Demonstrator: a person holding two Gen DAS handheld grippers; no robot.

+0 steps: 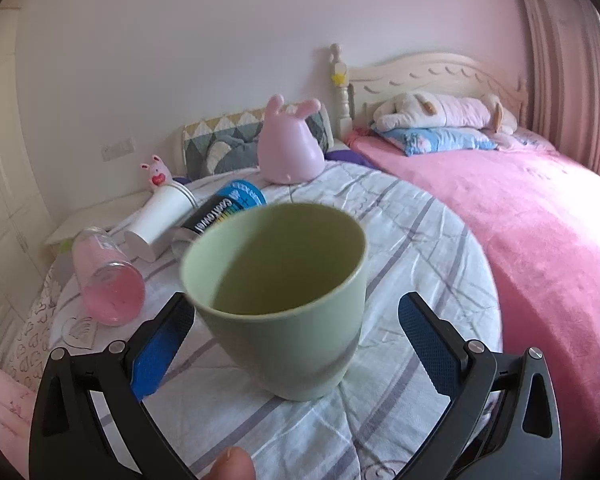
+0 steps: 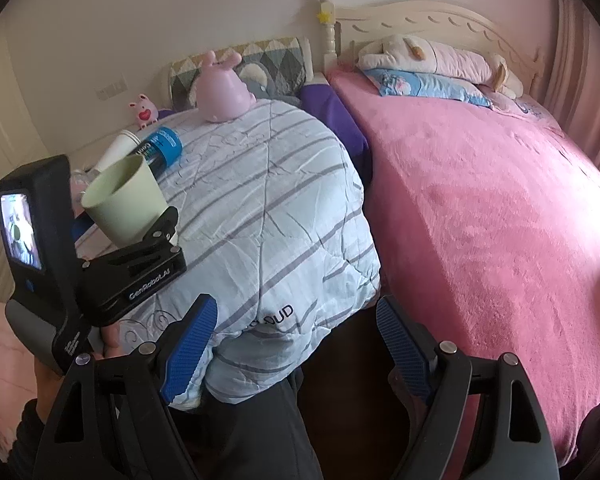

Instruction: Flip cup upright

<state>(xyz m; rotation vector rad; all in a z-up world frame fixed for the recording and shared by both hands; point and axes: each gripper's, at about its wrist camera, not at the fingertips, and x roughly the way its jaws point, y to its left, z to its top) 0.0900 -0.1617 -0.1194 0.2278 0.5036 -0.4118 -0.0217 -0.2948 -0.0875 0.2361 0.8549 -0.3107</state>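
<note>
1. Plainly, the cup [image 1: 278, 300] is a smooth pale green tumbler with no handle, wider at the rim than at the base, and its inside looks bare
2. It stands mouth up on the striped quilt [image 1: 412, 248], leaning a little, with its long axis close to vertical and the opening tipped slightly toward the left wrist camera
3. The left gripper [image 1: 296, 340] is spread wide with the cup between its blue pads; the left pad is at the cup's wall and the right pad stands clearly apart from it, so nothing is clamped
4. The right gripper [image 2: 296, 340] hangs open near the foot of the quilt, well apart from the cup, holding nothing
5. Behind the cup a pink bottle [image 1: 108, 284], a white paper cup [image 1: 160, 220] and a blue-capped can [image 1: 228, 208] lie on their sides, and a pink rabbit toy [image 1: 290, 148] sits further back
6. The quilt covers a bed; beside it a pink blanket [image 1: 540, 240] spreads below a cream headboard [image 1: 432, 76], with a plush dog [image 1: 440, 114] on a blue pillow [image 1: 440, 140], pale walls and a pink curtain [image 1: 568, 72]
</note>
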